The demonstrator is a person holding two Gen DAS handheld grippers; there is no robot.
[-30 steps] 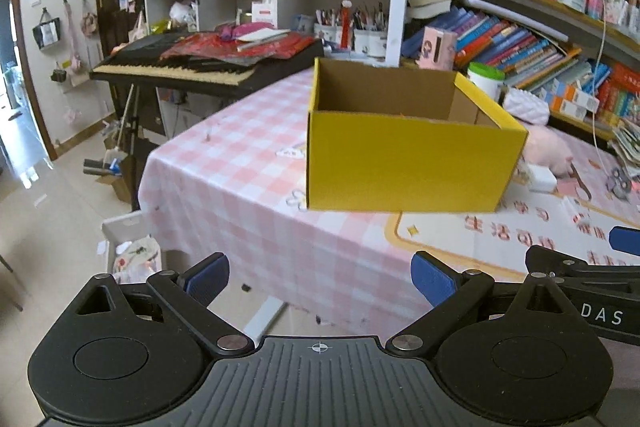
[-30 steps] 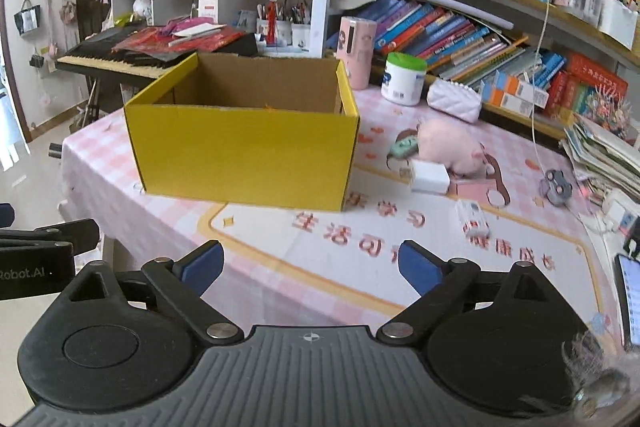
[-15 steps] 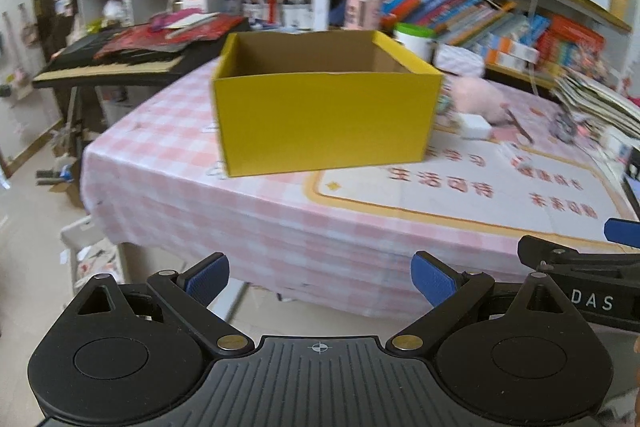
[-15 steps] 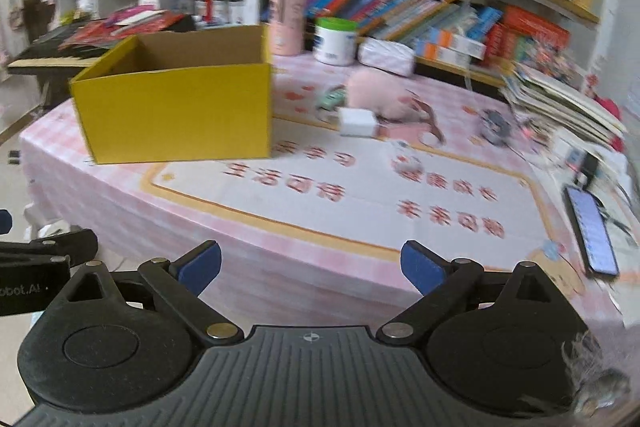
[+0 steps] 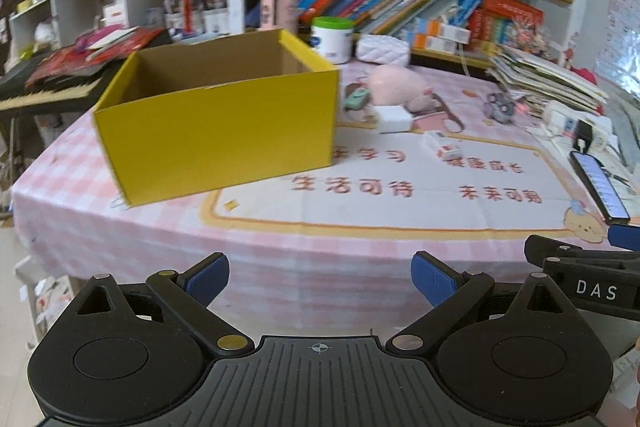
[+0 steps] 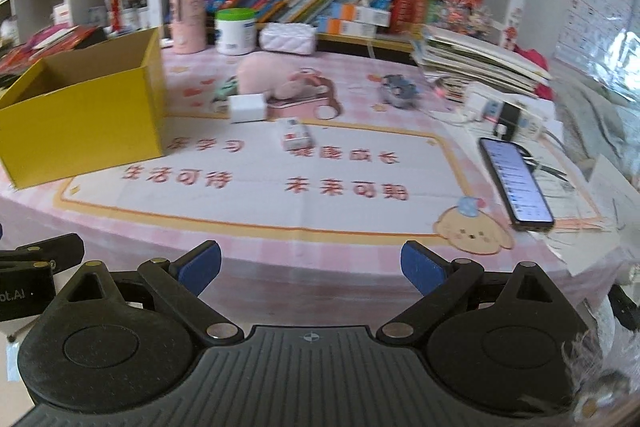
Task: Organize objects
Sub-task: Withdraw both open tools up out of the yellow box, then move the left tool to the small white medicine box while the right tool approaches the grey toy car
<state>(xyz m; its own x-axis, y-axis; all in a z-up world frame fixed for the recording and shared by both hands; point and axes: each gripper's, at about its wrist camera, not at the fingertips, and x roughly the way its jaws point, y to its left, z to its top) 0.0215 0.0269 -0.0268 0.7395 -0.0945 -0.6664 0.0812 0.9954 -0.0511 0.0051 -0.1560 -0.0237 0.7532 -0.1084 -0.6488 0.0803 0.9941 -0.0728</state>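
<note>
A yellow cardboard box, open on top, stands on the left part of the pink checked table; it also shows in the right wrist view. Loose objects lie to its right: a white cube, a small white packet, a pink plush, a green toy car and a grey gadget. My left gripper is open and empty, before the table's front edge. My right gripper is open and empty, also short of the edge.
A phone lies at the right on the mat. A power strip and stacked books sit behind it. A white jar and pink tin stand at the back. A keyboard is at left.
Both grippers have swung to the right along the table's front. The box has shifted left in both views and the phone and book stack have come into sight. Both stay open.
</note>
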